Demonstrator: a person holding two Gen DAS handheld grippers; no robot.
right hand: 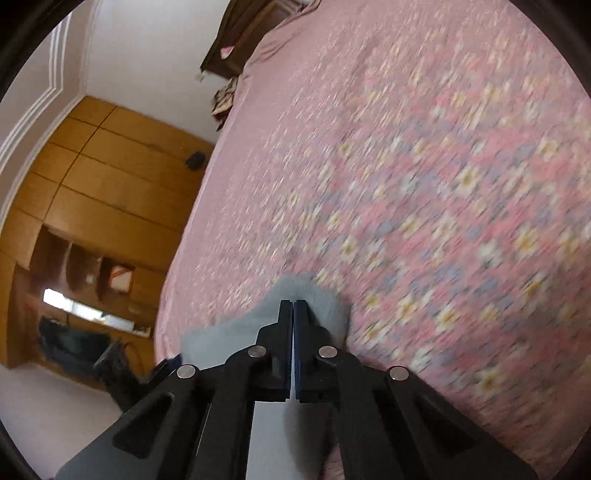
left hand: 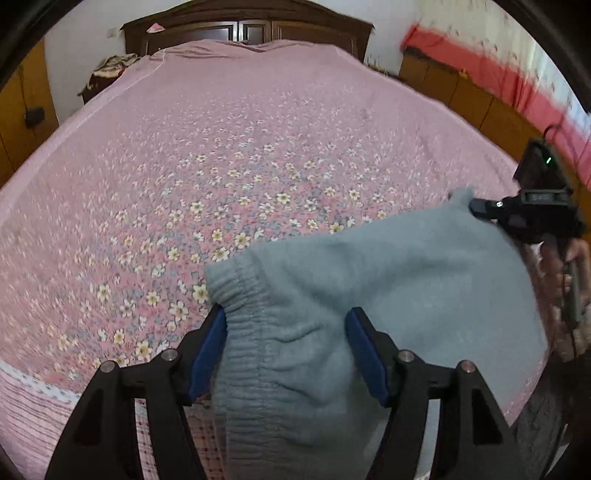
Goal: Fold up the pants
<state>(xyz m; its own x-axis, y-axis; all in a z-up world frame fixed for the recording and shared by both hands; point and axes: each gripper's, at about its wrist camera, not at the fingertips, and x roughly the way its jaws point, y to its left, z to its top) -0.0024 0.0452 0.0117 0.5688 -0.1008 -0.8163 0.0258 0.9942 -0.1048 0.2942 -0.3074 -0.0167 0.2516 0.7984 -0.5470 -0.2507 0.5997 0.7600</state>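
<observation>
Nearest the left wrist camera, the left gripper [left hand: 286, 354] stands wide apart, its blue-padded fingers [left hand: 207, 354] on either side of the ribbed waistband of the grey-blue pants [left hand: 369, 280]; the left pad touches the waistband edge, while the right pad sits against the soft fabric, and the cloth bulges up between them without being pinched, so the gripper reads as released around the garment. The pants spread from here to the right, lifted above the near edge of the bed [left hand: 258, 147]. At their far right corner a small peak of fabric meets the tip of the right gripper [left hand: 480, 208], seen from the side with the person's hand below it. From the right wrist camera, the right gripper [right hand: 293, 306] has its two fingers pressed together with barely a slit between them, clenched on a tuft of the pants [right hand: 317, 295] that pokes out past the tips; more grey cloth hangs down to the left and under the fingers. This view is blurred, so how much fabric lies inside the grip is hard to judge. Beyond the pants stretches the pink flowered bedspread [right hand: 424, 184], then a dark wooden headboard [left hand: 247, 26], and wooden cabinets [right hand: 110, 177] along the wall.
</observation>
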